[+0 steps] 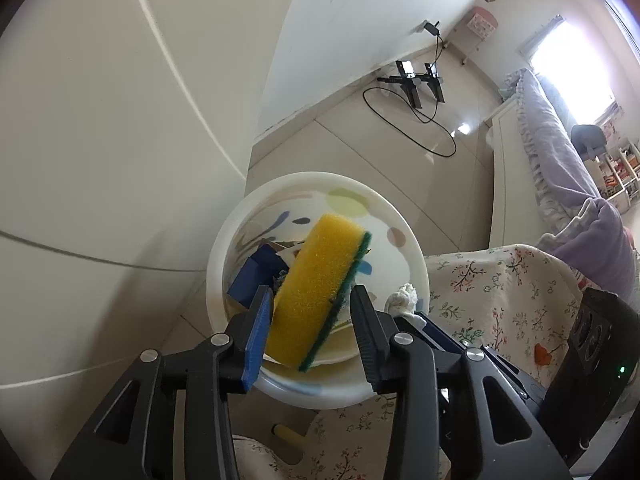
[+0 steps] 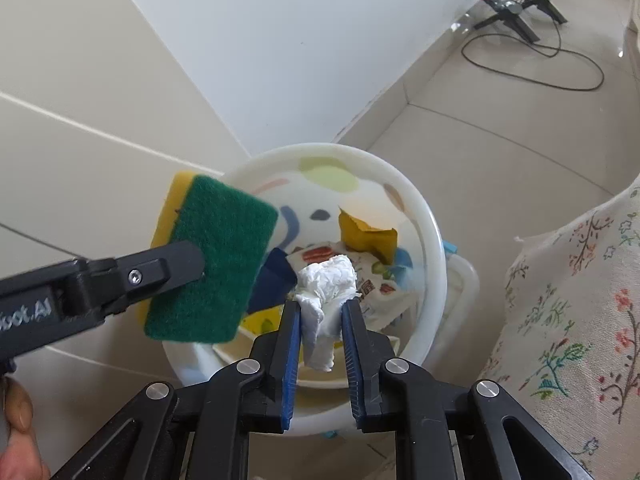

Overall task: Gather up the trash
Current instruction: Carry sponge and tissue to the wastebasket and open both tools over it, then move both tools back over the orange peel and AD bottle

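**Left-wrist and right-wrist views: sponge and tissue held over the bin**

Left-wrist view: sponge (image 1: 316,288), yellow foam with a green scouring face, sits tilted between the fingers of the left gripper (image 1: 310,300). The blue-padded finger (image 1: 258,336) touches the yellow side; a narrow gap shows between the green face and the other finger. In the right-wrist view the same gripper (image 2: 196,264) has one finger lying flat on the green face. Recorded as clenched on the sponge.

Right-wrist view: crumpled white tissue (image 2: 326,300) is pinched between the two blue pads of the right gripper (image 2: 320,312). Its upper part bulges above the fingertips; a tail hangs down between them. The tissue also shows in the left-wrist view (image 1: 402,300), at the right rim of the bin.

Both items are above the open mouth of the bin (image 2: 434,248), a white round tub with pastel blotches on its inner wall. The sponge is over the left half of the opening, the tissue nearer the middle, just beside the sponge; contact between them cannot be judged.

Inside the bin: a blue box (image 1: 256,276), a mustard-yellow scrap (image 2: 366,236) and a printed wrapper (image 2: 376,284), all below the held items.

Surroundings: the bin stands on a tiled floor (image 2: 500,160) close to a cream panelled wall (image 1: 100,140). A floral cloth (image 2: 568,300) lies to the right of the bin. A black stand with a looping cable (image 1: 416,88) rests on the floor well apart. A thumb (image 2: 18,408) shows at the lower left edge.
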`<state>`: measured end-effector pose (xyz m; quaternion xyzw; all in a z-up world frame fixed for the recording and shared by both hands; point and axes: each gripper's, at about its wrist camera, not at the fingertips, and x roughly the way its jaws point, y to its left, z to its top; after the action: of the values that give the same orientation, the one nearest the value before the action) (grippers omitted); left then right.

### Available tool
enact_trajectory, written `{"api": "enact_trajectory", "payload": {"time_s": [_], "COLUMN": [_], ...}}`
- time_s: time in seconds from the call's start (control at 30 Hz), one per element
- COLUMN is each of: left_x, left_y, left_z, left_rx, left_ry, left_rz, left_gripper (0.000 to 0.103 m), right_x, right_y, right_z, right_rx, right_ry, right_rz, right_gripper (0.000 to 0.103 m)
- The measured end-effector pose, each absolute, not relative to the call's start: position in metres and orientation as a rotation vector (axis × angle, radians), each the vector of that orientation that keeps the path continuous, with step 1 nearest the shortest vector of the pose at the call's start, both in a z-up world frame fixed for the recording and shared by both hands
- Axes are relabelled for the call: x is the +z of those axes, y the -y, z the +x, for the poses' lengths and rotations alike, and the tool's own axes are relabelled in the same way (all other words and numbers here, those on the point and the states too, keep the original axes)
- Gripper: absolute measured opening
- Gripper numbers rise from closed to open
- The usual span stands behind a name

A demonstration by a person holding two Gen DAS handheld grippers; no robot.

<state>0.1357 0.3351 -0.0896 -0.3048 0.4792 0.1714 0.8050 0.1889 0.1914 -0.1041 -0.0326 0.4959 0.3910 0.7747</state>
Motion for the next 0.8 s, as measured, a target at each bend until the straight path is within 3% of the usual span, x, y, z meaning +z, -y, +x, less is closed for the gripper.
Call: {"api": "enact_trajectory", "payload": {"time_s": [0.1,0.17,0.23,0.8], "left_x": [-0.092,-0.091,-0.088,-0.045], "left_y": [-0.337,-0.338,-0.337,-0.3], "left_z": [0.131,0.129,0.127,0.128], "left_rx": [0.373,0.374,0.376,0.307], "left_ry": [-1.028,-1.027,-1.021,-0.991], "left_rz": [-0.682,-0.689,-0.688,-0.666], "left_gripper": [0.043,0.043,0.043,0.043], "right_x": [-0.104,-0.102,-0.102,-0.055], "right_y": [-0.19,-0.19,-0.19,-0.06], "right_z": [0.191,0.193,0.198,0.198], "right_rx": [0.827,0.824,0.816,0.675], "right_ry": [-1.082,-1.081,-1.075,-1.036], "right_rz": [-0.057,-0.047,-0.039,0.21], "right_gripper": [0.024,0.033,0.052,0.054]}}
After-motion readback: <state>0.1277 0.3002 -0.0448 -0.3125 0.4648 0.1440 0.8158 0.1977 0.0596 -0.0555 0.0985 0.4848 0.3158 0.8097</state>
